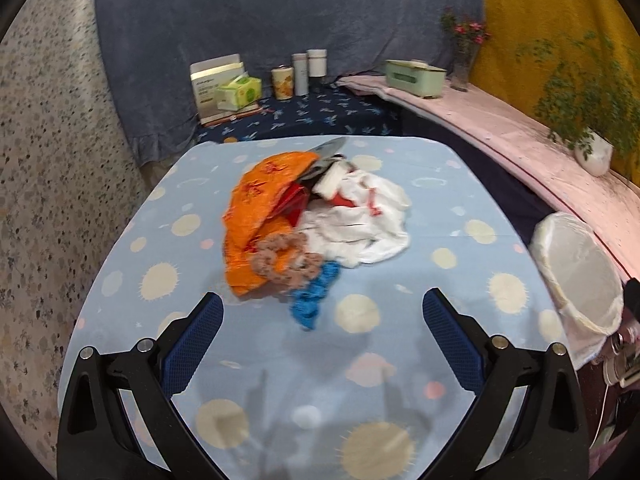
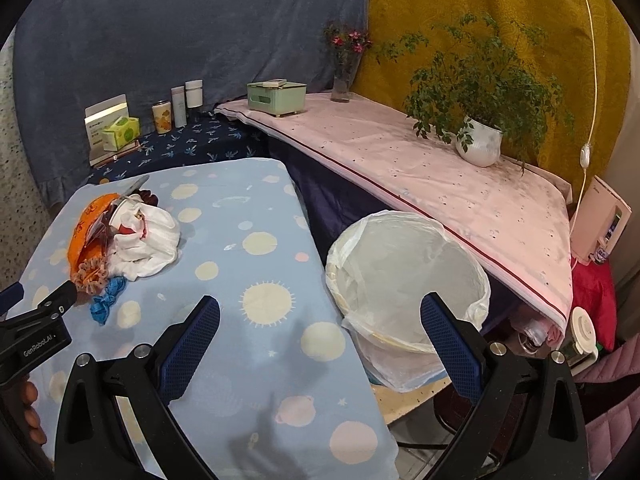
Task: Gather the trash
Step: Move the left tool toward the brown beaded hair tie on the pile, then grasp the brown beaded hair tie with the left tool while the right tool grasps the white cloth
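Lettering "GenRoboLAI" marks left tool (image 2: 60,296) near trash pile (image 2: 124,236).

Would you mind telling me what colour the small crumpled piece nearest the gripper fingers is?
Bright blue: the crumpled scrap at the pile's near edge, clearest in the left wrist view.

trash pile (image 1: 304,224) motion-blurred in left wrist view, items under orange wrapper (image 1: 260,208) mostly hidden. bin (image 1: 580,272) cut by right claw's black edge there. box (image 2: 105,124) print too small to read. left claw (image 2: 38,320) cut off at frame edge in right wrist view.
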Demonstrator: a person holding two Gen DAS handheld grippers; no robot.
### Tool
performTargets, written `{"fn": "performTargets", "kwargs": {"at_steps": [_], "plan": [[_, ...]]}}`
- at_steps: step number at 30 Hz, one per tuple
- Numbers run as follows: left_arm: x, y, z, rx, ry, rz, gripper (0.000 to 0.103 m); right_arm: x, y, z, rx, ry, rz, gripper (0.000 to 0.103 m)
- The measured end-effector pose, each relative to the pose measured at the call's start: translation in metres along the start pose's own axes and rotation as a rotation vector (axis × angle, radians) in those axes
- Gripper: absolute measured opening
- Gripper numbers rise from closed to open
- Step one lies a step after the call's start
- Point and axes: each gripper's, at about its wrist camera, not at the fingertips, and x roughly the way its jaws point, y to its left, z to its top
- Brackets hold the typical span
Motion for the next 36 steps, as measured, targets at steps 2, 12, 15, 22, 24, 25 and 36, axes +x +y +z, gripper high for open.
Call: {"fn": "performTargets", "kwargs": {"at_steps": [2, 12, 15, 22, 24, 25, 36], "plan": [[0.013, 0.016, 0.003, -0.024, 0.018, 0.006, 0.095, 0.006, 0.010, 0.003, -0.003, -0.001, 0.016, 0.096], [0.080, 0.054, 0.021, -0.100, 0.095, -0.041, 0.090, 0.056, 0.065, 0.014, -0.006, 0.048, 0.118, 0.096], [0.100, 0.060, 0.023, -0.123, 0.128, -0.071, 0.084, 0.076, 0.082, 0.016, -0.007, 0.070, 0.144, 0.096], [0.130, 0.062, 0.025, -0.133, 0.184, -0.124, 0.062, 0.122, 0.122, 0.021, -0.030, 0.109, 0.197, 0.090], [0.133, 0.062, 0.026, -0.133, 0.185, -0.139, 0.058, 0.136, 0.132, 0.022, -0.037, 0.127, 0.213, 0.086], [0.135, 0.061, 0.026, -0.130, 0.189, -0.148, 0.051, 0.142, 0.137, 0.022, -0.039, 0.138, 0.216, 0.085], [0.143, 0.059, 0.026, -0.120, 0.194, -0.189, 0.015, 0.197, 0.172, 0.014, -0.045, 0.255, 0.301, 0.038]]}}
